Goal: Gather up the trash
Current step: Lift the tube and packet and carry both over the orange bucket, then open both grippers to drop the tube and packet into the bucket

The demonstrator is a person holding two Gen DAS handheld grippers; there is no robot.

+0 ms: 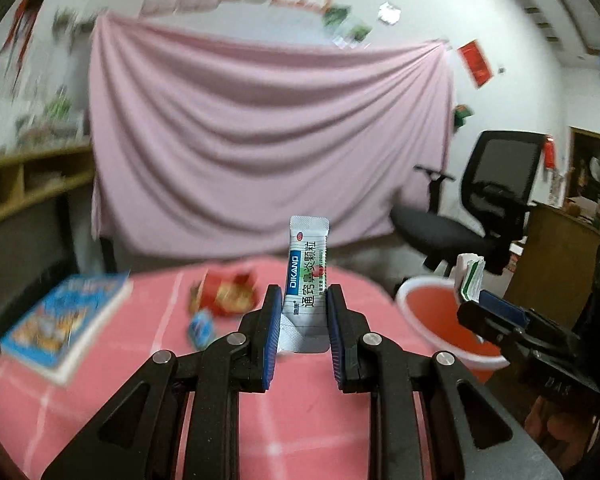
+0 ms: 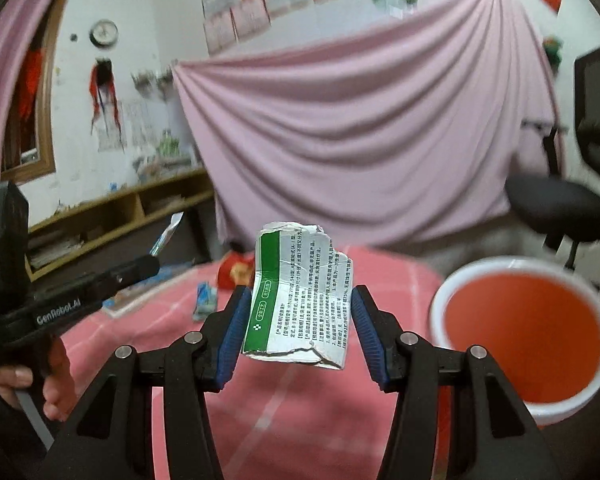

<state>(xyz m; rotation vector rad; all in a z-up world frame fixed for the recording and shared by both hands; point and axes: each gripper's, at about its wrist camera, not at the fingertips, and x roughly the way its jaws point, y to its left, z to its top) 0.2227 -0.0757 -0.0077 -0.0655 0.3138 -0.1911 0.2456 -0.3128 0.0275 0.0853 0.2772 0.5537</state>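
Note:
My left gripper (image 1: 304,300) is shut on a white sachet (image 1: 306,260) with a blue band, which stands upright between the pads above the pink table (image 1: 300,420). The right gripper (image 2: 300,296) is shut on a torn white-and-green piece of packaging (image 2: 296,280), also lifted off the table. In the left wrist view the right gripper (image 1: 478,300) and its torn piece (image 1: 469,276) hang over the near rim of a red bucket (image 1: 404,290). The bucket (image 2: 440,300) has a white rim and sits low at the right, beside the table edge. A hand (image 2: 52,384) holds the left gripper (image 2: 154,258).
On the table lie a red snack packet (image 1: 228,292), a small blue packet (image 1: 200,326) and a blue picture book (image 1: 68,320) at the left. A black office chair (image 1: 480,208) stands behind the bucket. A pink sheet (image 1: 268,128) hangs at the back, wooden shelves (image 2: 112,216) to its left.

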